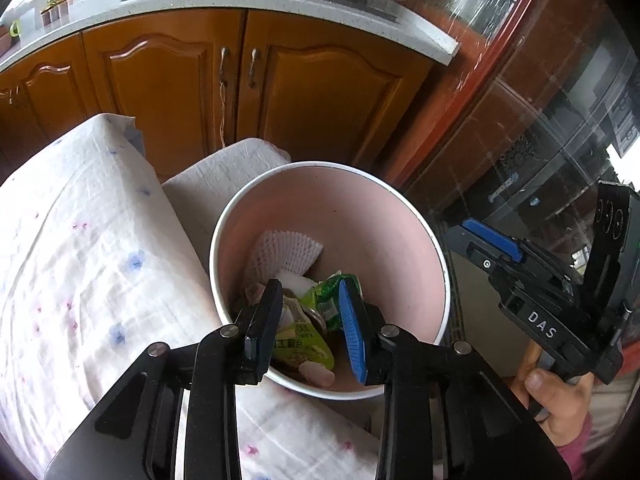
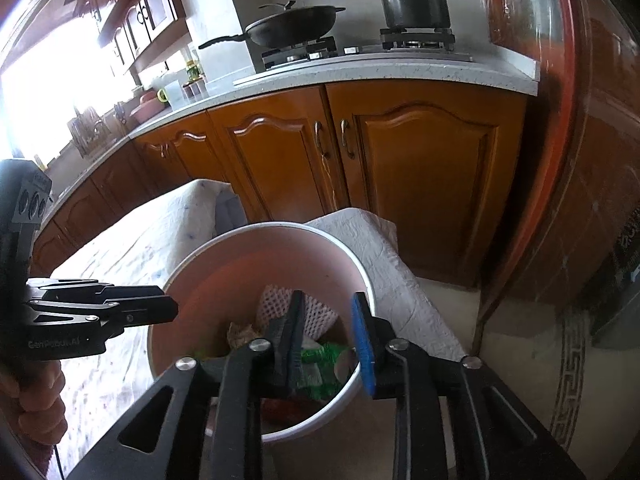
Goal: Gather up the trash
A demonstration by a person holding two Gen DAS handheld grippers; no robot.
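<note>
A pink bin with a white rim stands beside a cloth-covered table. Inside lie a white foam net, green wrappers, a light green pouch and other scraps. My left gripper hangs over the bin's near side, open, with nothing pinched between its pads; the wrappers seen in the gap lie loose below. My right gripper is also over the bin, open and empty. Each gripper shows in the other's view: the right gripper at the bin's right, the left gripper at its left.
The table's white floral cloth runs along the bin's left. Wooden cabinet doors stand behind, under a counter with a wok and a pot. A red-framed glass door is on the right. A hand grips the right handle.
</note>
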